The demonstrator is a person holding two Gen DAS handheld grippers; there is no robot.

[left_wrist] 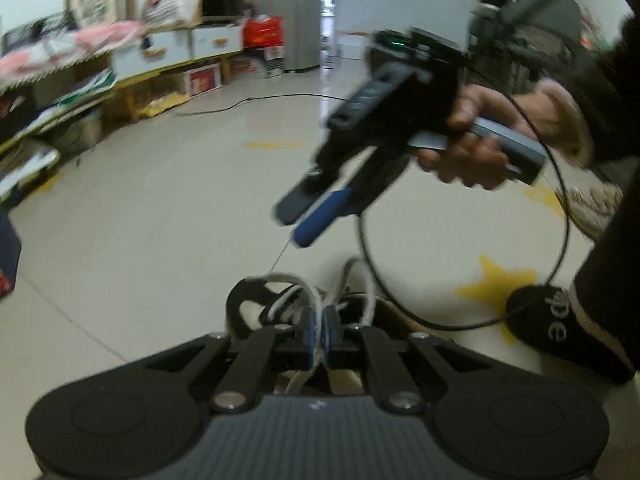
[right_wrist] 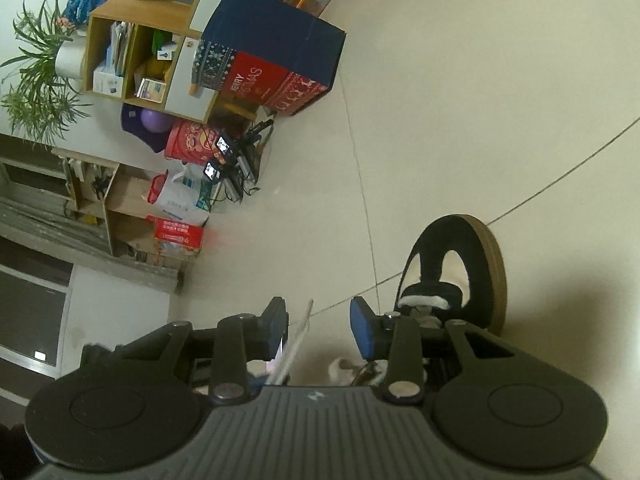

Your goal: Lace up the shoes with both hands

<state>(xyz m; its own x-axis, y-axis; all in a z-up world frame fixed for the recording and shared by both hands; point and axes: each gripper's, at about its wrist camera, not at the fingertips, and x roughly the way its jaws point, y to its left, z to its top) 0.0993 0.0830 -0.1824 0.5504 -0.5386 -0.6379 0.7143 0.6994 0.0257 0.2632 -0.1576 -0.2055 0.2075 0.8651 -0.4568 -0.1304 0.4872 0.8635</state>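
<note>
A pale tiled floor fills both views, with a yellow star sticker on it in the left wrist view. Cluttered shelves line the far wall there, blurred so their contents cannot be made out. The right wrist view shows another side of the room: a wooden shelf unit with papers and small boxes in its open compartments, a dark blue Christmas box on the floor beside it, and a leafy plant cut off at the left edge.

The black shoe with a tan sole lies on the floor. In the right wrist view its toe end is clear, but its laced part is hidden behind the gripper body. In the left wrist view only its top shows above the left gripper, whose blue pads are pinched together on the white lace; the lace loops up from the shoe and runs between the pads.

Only the left view shows the right gripper from outside, held in a hand with a dark sleeve, smeared by motion, a thin cable looping below it. In its own view the right gripper has its fingers moderately apart, with a pale strand, probably the lace tip, standing between them near the left pad; whether it touches that pad is hard to tell. The person's other shoe is cut off at the right.
</note>
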